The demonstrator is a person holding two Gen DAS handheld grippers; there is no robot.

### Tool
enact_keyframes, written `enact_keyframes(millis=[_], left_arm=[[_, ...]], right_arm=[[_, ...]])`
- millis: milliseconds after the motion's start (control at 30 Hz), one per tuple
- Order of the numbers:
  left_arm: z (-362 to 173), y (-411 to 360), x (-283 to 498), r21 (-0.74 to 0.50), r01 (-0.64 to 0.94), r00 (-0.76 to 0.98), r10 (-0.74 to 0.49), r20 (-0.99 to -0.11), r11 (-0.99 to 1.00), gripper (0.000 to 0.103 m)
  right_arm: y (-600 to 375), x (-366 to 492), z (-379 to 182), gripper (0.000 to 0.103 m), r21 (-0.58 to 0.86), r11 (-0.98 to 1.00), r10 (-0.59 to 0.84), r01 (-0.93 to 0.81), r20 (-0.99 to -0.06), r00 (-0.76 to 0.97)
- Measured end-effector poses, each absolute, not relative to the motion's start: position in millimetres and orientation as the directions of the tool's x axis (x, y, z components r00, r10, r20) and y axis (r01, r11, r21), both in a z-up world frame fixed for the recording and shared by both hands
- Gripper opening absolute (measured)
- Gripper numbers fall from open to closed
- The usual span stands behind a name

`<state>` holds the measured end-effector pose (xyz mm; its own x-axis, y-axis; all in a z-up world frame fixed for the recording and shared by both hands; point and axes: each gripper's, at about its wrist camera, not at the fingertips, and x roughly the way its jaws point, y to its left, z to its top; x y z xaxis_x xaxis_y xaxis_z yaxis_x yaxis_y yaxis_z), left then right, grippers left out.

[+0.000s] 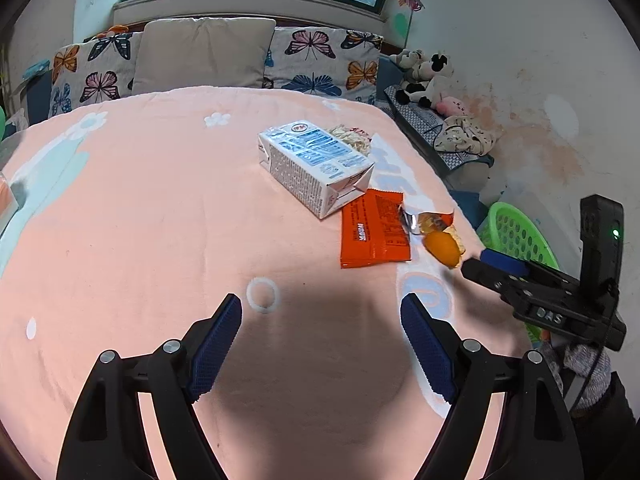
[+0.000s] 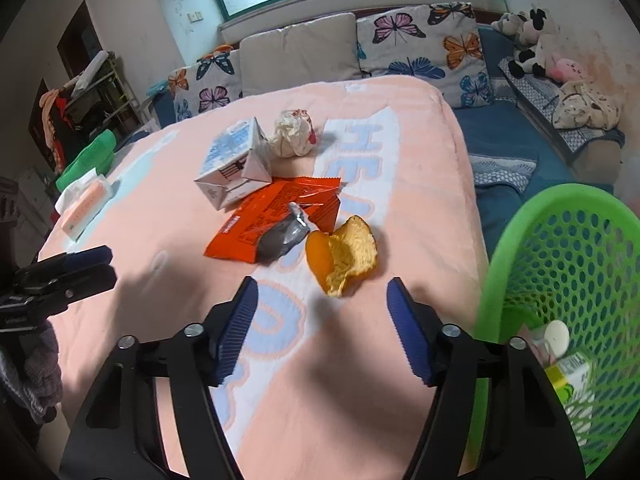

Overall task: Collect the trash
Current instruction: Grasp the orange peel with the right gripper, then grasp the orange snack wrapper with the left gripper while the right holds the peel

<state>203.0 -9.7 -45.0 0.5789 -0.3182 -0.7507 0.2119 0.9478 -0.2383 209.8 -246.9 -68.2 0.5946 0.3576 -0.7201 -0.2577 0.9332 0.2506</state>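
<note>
Jaws, left gripper: spread wide, holding nothing, above bare blanket near the bed's front edge.
Jaws, right gripper: spread wide, holding nothing, poised just short of the peel.
Bed: covered by a pink blanket with pale blue lettering; all loose trash lies on it.
Basket: green, perforated, beside the bed's right edge; a small carton with a white cap lies inside.
Carton: white and blue, on its side, mid-bed, one corner over the wrapper.
Wrapper: orange, flat, between carton and peel, with a torn silver-lined packet on its near end.
Paper: crumpled, white with red print, just behind the carton.
Peel: orange rind, curled open, nearest the right gripper and close to the basket side.
</note>
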Motion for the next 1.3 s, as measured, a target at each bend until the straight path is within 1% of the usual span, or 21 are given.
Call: enact_keyframes(millis=[100, 233, 300, 433, 467, 500, 567, 633, 700, 867, 967, 1167, 1300], left_arm=[[-48, -10, 207, -0.239, 0.211, 0.573, -0.318, -0.756, 0.948, 0.079], [-53, -12, 212, -0.240, 0.209, 0.564, -0.317, -0.762, 0.948, 0.079], [-55, -13, 214, -0.239, 0.208, 0.560, -0.316, -0.765, 0.948, 0.079], [-57, -16, 217, -0.239, 0.212, 0.555, -0.318, -0.769, 0.948, 0.079], [-57, -18, 217, -0.239, 0.215, 0.555, -0.320, -0.768, 0.947, 0.079], [-57, -19, 218, -0.236, 0.217, 0.555, -0.319, -0.768, 0.947, 0.079], [-58, -21, 219, -0.233, 0.219, 0.554, -0.318, -0.770, 0.947, 0.079], [-59, -25, 220, -0.233, 0.225, 0.553, -0.321, -0.769, 0.946, 0.079], [-59, -29, 222, -0.228, 0.231, 0.553, -0.320, -0.769, 0.946, 0.079], [-62, -45, 230, -0.215, 0.254, 0.547, -0.323, -0.772, 0.943, 0.079], [-64, -57, 237, -0.207, 0.267, 0.543, -0.324, -0.775, 0.941, 0.084], [-68, -76, 253, -0.186, 0.272, 0.547, -0.311, -0.777, 0.944, 0.085], [-70, -89, 262, -0.136, 0.273, 0.563, -0.273, -0.780, 0.952, 0.085]], right_arm=[[-246, 220, -73, 0.062, 0.252, 0.934, 0.356, -0.253, -0.726, 0.588], [-246, 231, -79, 0.057, 0.250, 0.936, 0.351, -0.248, -0.736, 0.579], [-245, 234, -81, 0.057, 0.251, 0.934, 0.354, -0.253, -0.738, 0.574], [-238, 235, -83, 0.056, 0.209, 0.941, 0.330, -0.267, -0.744, 0.581], [-236, 235, -83, 0.054, 0.197, 0.944, 0.321, -0.266, -0.746, 0.584], [-235, 236, -84, 0.045, 0.180, 0.947, 0.307, -0.265, -0.748, 0.588], [-233, 237, -85, 0.045, 0.170, 0.949, 0.299, -0.264, -0.751, 0.589], [-234, 234, -83, 0.040, 0.166, 0.950, 0.297, -0.265, -0.748, 0.594], [-236, 232, -81, 0.038, 0.173, 0.949, 0.302, -0.264, -0.744, 0.597], [-244, 221, -76, 0.036, 0.183, 0.952, 0.299, -0.247, -0.736, 0.608], [-250, 212, -71, 0.036, 0.195, 0.951, 0.304, -0.240, -0.729, 0.614], [-261, 195, -62, 0.035, 0.213, 0.950, 0.312, -0.230, -0.708, 0.634], [-266, 189, -58, 0.035, 0.217, 0.950, 0.312, -0.225, -0.699, 0.643]])
